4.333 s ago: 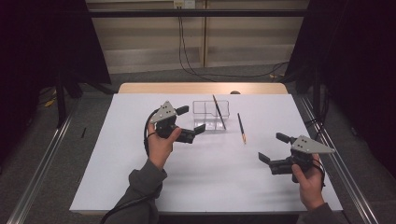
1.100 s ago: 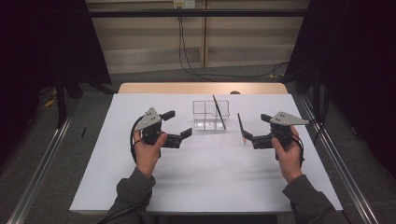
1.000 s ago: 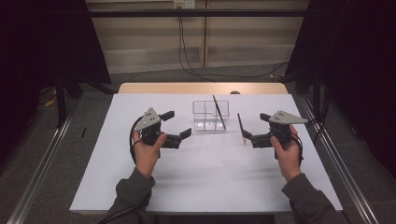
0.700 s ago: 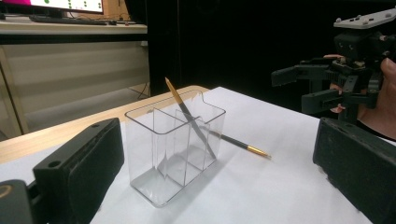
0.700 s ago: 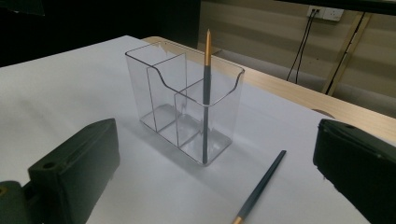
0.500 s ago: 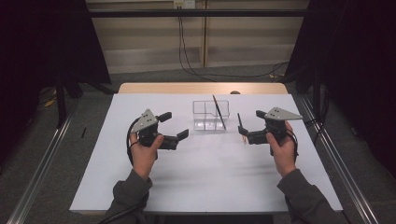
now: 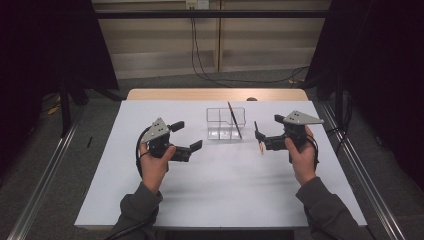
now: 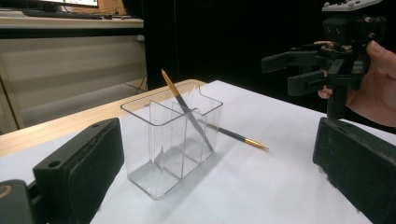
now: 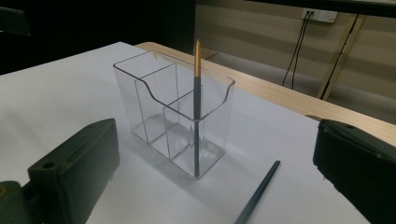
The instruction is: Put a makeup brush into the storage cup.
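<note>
A clear plastic organizer [image 7: 220, 131] with compartments stands at the table's far middle. One dark pencil with a gold end [image 7: 234, 120] leans inside it. A second pencil [image 7: 258, 136] lies on the white surface just right of the organizer. My left gripper [image 7: 187, 136] is open, a short way left of the organizer, and holds nothing. My right gripper [image 7: 270, 131] is open and hovers beside the lying pencil. In the left gripper view the organizer [image 8: 173, 140] stands between the wide jaws, with the lying pencil [image 8: 238, 136] and the right gripper [image 8: 289, 72] beyond. The right gripper view has the organizer [image 9: 154, 116] and the lying pencil [image 9: 259, 191].
The white table top [image 7: 225, 190] has a wooden strip [image 7: 215, 94] along its far edge. Metal rails [image 7: 365, 170] run along both sides. Cables [image 7: 200, 55] hang against the wall behind. Dark curtains stand at left and right.
My right gripper has come from the near right up and leftward to the lying pencil. My left gripper has drifted left, away from the organizer. Both pencils and the organizer stay put.
</note>
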Available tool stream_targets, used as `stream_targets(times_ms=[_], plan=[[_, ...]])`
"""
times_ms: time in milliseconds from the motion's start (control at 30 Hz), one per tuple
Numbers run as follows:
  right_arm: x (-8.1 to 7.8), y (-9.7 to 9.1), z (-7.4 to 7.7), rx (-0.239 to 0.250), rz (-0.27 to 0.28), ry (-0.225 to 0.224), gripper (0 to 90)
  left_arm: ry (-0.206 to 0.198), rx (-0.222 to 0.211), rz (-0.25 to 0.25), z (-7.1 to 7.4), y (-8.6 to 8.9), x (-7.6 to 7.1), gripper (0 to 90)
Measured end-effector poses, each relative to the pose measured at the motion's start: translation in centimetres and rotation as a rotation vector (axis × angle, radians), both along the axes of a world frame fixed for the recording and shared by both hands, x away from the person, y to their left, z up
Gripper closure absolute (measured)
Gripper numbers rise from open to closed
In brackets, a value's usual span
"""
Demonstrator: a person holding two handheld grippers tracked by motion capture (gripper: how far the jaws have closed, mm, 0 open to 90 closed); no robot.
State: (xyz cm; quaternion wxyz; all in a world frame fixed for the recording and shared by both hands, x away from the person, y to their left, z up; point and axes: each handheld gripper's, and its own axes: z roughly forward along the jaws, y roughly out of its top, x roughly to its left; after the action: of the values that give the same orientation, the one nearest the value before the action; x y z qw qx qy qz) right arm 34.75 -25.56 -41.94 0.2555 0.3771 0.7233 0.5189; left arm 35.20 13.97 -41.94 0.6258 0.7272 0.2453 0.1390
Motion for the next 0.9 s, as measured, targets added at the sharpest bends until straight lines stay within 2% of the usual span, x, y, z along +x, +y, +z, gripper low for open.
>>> stream_targets(times_ms=[33,167,333,433,500,600,633,733,900], plan=[[0.0,0.0,0.0,0.002,-0.006,0.000,0.0,0.001,0.012,-0.005,-0.1,0.1,0.1,1.7],[0.3,0.1,0.1,0.003,-0.007,0.000,0.1,0.021,-0.003,-0.005,-0.4,-0.1,0.1,1.8],[0.6,0.1,0.1,0.005,-0.009,0.003,0.1,0.027,-0.006,-0.007,-0.6,-0.2,0.3,1.8],[0.8,0.2,0.0,0.001,-0.009,0.007,0.1,0.021,0.001,-0.006,-0.5,-0.1,0.3,1.8],[0.8,0.2,-0.1,-0.002,-0.012,0.006,0.1,0.023,-0.015,-0.008,-0.4,-0.1,0.3,1.9],[0.9,0.2,-0.3,-0.009,-0.013,0.010,0.1,0.008,0.000,-0.008,-0.2,0.0,0.2,1.9],[0.9,0.2,-0.3,-0.013,-0.011,0.011,0.2,0.010,-0.010,0.002,-0.2,-0.1,0.2,1.9],[0.9,0.1,-0.2,-0.012,-0.015,0.016,0.0,0.015,0.004,0.000,-0.2,0.0,0.2,1.9],[1.2,-0.2,0.1,-0.017,-0.018,0.014,0.1,0.015,-0.008,-0.002,-0.2,-0.3,0.3,1.9]])
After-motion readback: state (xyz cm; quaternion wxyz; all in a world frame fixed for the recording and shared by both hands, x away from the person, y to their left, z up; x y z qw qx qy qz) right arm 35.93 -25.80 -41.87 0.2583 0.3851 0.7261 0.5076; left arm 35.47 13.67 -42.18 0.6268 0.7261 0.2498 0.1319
